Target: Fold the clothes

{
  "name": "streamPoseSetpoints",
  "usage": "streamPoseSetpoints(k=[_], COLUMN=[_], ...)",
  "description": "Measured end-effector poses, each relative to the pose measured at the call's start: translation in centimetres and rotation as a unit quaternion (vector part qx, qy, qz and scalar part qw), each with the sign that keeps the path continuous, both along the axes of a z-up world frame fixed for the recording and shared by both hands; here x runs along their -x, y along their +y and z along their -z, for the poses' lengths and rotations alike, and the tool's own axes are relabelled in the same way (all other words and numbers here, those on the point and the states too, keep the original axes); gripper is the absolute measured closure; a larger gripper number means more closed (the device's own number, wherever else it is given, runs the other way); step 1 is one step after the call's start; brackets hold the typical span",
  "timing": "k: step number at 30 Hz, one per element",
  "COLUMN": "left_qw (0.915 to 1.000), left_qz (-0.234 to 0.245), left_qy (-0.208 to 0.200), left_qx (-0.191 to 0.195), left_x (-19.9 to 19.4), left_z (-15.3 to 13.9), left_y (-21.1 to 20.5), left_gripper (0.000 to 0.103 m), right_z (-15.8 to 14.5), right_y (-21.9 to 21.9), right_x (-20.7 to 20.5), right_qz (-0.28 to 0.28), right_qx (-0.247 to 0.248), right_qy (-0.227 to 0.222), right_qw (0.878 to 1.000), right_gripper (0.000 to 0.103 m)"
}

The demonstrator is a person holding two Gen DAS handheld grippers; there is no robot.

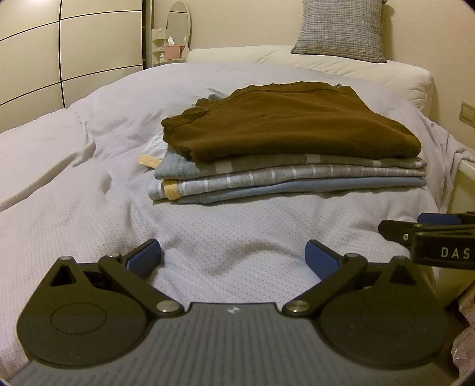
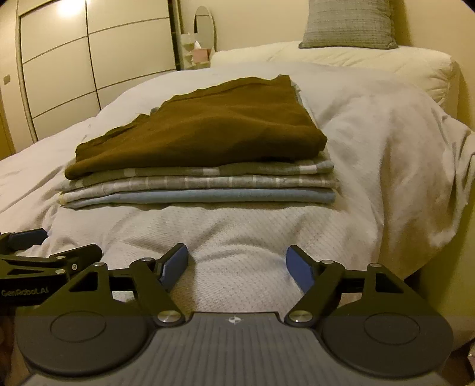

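Brown garment [image 1: 285,118]: lying folded on top of a stack of folded clothes [image 1: 291,181] in the left wrist view.
Stack layers: grey striped pieces are sitting under the brown one, with a blue piece at the bottom.
Stack place: resting on the white bedspread [image 1: 89,207], ahead of both grippers.
Left gripper [image 1: 233,255]: hovering low over the bedspread near the stack, its blue-padded fingers spread wide apart and holding nothing.
Right edge of this view: the right gripper [image 1: 427,234] is showing from the side, just beside the left one.
Background: a grey pillow [image 1: 341,29] is leaning at the head of the bed, and an oval mirror [image 1: 178,23] is standing beside a wardrobe [image 1: 59,44].

Right wrist view, stack [image 2: 196,184]: sitting ahead and slightly left, the brown garment [image 2: 207,124] topmost.
Right gripper [image 2: 237,264]: hanging over the bedspread [image 2: 386,148], fingers standing well apart and empty.
Left gripper [image 2: 44,246]: appearing at the left edge, close alongside.
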State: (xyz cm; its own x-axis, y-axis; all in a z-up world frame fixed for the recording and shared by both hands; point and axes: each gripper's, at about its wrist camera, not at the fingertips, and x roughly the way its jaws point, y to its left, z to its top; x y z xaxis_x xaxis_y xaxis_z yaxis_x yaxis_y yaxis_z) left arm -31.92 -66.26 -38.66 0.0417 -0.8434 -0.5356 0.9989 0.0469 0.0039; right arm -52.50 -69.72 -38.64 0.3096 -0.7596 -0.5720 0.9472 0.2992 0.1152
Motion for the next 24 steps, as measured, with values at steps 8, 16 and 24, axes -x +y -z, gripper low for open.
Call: streamPoseSetpoints(k=[8,16,24], left_qw=[0.9997,0.9992,0.9985], left_qz=[-0.015,-0.024,-0.038], left_qy=[0.015,0.032,0.039], left_qx=[-0.013,-0.003,0.004], left_x=[-0.1,0.1,0.1], left_z=[-1.2,-3.7,-5.4], left_y=[0.3,3.0,5.9], left_gripper=[0.001,0.001,0.001], right_z=[-0.9,-3.2,-4.8], right_y=[0.3,2.0,4.6], right_x=[0.0,0.7,1.7], right_qz=[-0.001,0.010,0.018], right_qx=[-0.005,-0.008,-0.012], right_qy=[0.007,-0.002,-0.016], right_qw=[1.000,1.000,1.000], right_gripper=[0.023,0.015,0.015])
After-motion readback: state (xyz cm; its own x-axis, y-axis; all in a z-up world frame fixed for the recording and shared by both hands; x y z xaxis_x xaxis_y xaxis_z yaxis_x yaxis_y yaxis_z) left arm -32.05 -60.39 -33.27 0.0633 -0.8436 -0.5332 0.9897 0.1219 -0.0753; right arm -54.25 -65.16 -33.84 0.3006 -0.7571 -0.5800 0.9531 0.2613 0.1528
